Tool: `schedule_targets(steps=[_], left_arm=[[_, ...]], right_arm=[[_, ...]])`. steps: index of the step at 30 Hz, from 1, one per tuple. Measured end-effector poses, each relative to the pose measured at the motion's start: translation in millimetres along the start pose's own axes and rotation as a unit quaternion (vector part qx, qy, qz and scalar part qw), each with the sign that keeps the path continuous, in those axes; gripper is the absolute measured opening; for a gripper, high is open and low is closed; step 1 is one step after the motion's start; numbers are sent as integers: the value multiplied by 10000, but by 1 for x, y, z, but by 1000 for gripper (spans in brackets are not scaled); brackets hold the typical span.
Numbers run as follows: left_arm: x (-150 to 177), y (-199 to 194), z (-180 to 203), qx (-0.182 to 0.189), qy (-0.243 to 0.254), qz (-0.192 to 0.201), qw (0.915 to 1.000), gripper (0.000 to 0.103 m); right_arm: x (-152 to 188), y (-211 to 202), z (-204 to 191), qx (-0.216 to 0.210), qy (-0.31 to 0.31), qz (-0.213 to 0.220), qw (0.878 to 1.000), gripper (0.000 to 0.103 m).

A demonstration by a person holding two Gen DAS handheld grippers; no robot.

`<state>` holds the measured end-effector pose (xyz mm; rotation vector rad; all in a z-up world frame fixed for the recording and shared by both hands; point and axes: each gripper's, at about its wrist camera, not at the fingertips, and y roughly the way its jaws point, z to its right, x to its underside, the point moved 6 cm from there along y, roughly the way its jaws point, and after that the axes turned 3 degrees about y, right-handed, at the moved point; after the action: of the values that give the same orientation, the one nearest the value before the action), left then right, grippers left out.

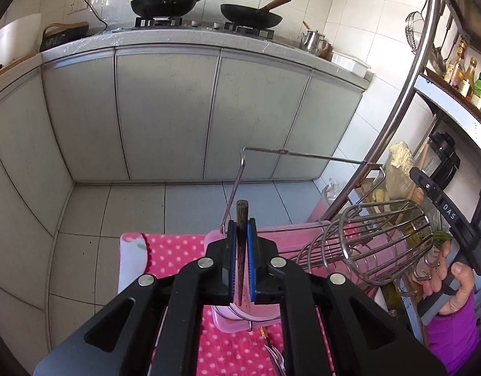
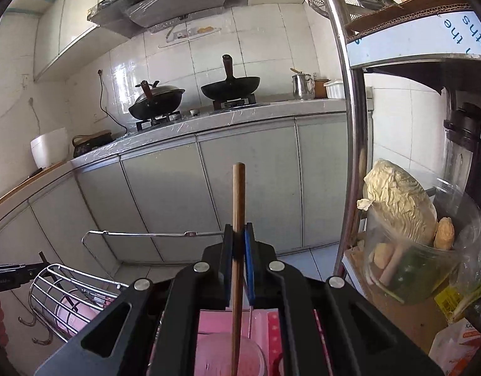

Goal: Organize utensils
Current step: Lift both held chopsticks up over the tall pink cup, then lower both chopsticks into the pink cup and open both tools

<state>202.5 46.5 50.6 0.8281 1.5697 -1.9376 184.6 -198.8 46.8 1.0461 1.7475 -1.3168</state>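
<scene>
My left gripper (image 1: 241,230) is shut on a dark wooden chopstick (image 1: 241,219) that stands upright between its blue pads. My right gripper (image 2: 239,235) is shut on a light wooden chopstick (image 2: 238,194), also upright, its lower end over a pink cup (image 2: 215,357). A wire utensil basket (image 1: 381,238) lies tilted to the right of the left gripper; it also shows in the right wrist view (image 2: 62,291) at lower left. The right gripper's handle and the hand on it (image 1: 450,269) are beside the basket.
A pink polka-dot cloth (image 1: 174,250) covers the surface below, with a pink container (image 1: 240,322) and a fork (image 1: 275,354) on it. A steel shelf post (image 2: 343,119) stands at right, with cabbage in a clear tub (image 2: 403,219). Cabinets and a stove with woks (image 1: 209,9) are ahead.
</scene>
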Motion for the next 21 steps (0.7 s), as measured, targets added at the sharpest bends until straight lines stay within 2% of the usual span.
schedule_targets(steps=[4,6,8,10,14,21], left_arm=[[2,1,0,-76,-39,8,10000,6],[3,-1,-1,-114,-78,20,9999,6],[3,-4,-2,-185,-100,28,9998,7],[1,-9,-4,-227,-100,91,9997,10],[-2,-26,-9,-276,-236,281,9989,23],[-5,-59,-8,-305,-246,595,9975,26]], right_arm=[[11,8,4,30,93,-365,9993,11],[13,8,8,11,237,-426,9988,23],[13,5,11,-28,332,-447,9984,40],[12,0,11,-23,310,-421,9986,45],[7,-15,7,-37,239,-325,9992,52],[2,-49,2,-39,190,-161,9997,55]])
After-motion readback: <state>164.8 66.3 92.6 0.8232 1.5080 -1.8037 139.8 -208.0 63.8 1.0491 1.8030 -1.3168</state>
